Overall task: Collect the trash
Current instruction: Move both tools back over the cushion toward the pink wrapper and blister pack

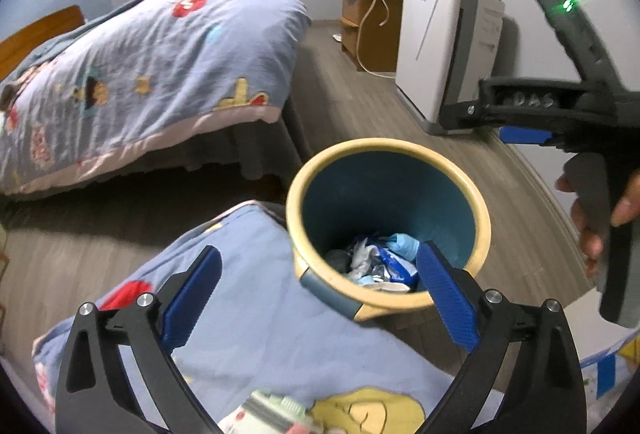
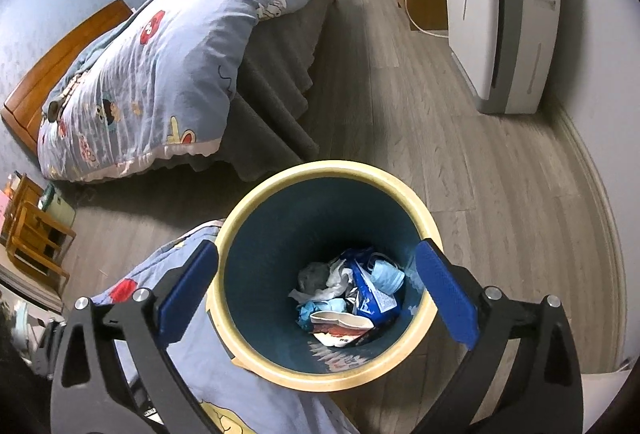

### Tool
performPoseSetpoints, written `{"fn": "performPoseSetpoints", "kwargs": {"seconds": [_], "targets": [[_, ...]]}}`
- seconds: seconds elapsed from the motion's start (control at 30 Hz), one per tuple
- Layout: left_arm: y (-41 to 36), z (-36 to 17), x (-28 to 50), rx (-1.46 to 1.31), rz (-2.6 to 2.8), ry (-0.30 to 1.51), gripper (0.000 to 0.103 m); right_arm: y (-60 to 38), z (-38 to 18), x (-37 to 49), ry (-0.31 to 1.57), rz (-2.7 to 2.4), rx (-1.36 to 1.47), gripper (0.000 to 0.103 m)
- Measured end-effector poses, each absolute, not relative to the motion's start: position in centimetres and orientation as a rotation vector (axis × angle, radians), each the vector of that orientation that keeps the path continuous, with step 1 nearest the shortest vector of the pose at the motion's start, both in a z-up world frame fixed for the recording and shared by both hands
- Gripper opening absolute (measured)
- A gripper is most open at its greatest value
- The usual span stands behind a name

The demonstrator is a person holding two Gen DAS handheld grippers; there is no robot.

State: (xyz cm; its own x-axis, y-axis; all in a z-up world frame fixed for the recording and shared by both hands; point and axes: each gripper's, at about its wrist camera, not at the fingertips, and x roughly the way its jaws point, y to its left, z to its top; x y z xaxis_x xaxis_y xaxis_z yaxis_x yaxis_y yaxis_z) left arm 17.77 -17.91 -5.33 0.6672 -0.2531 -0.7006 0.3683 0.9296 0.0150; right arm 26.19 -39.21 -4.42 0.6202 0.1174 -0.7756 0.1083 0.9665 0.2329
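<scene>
A round waste bin [image 1: 486, 230] [image 2: 248, 358] with a cream rim and blue inside stands on the wooden floor beside a blue quilt. At its bottom lies trash [image 1: 380, 264] [image 2: 352, 298]: crumpled tissue, blue masks, a blue wrapper, a red and white packet. My left gripper [image 1: 320, 298] is open above the quilt edge and the bin's near rim, nothing between its blue pads [image 1: 448, 298]. My right gripper [image 2: 318, 294] is open straight above the bin mouth, empty. In the left wrist view the right gripper's body [image 1: 560, 113] shows at the right, held by a hand [image 1: 600, 218].
A bed with a cartoon-print quilt [image 1: 140, 73] [image 2: 152, 73] fills the left. A white air purifier [image 1: 448, 45] [image 2: 496, 13] and a wooden cabinet [image 1: 370, 25] with cables stand along the right wall. A wooden rack [image 2: 32, 234] sits at far left. A small packet [image 1: 268, 414] lies on the near quilt.
</scene>
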Motion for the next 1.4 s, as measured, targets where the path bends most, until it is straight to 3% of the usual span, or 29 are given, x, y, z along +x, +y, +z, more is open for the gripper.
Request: {"fn": "performPoseSetpoints", "kwargs": {"seconds": [0.47, 0.83, 1.4], "targets": [[-8.0, 0.2, 8.0, 0.131, -0.162, 0.698, 0.097, -31.5, -1.8, 23.6, 0.885, 0.150, 0.173, 0.097], [2.4, 0.3, 0.1, 0.009, 0.046, 0.733, 0.097, -23.0, -1.0, 19.4, 0.912, 0.294, 0.097, 0.097], [10.0, -3.4, -5.8, 0.018, 0.152, 0.810, 0.097, -8.9, -9.5, 6.3, 1.114, 0.434, -0.083, 0.096]]}}
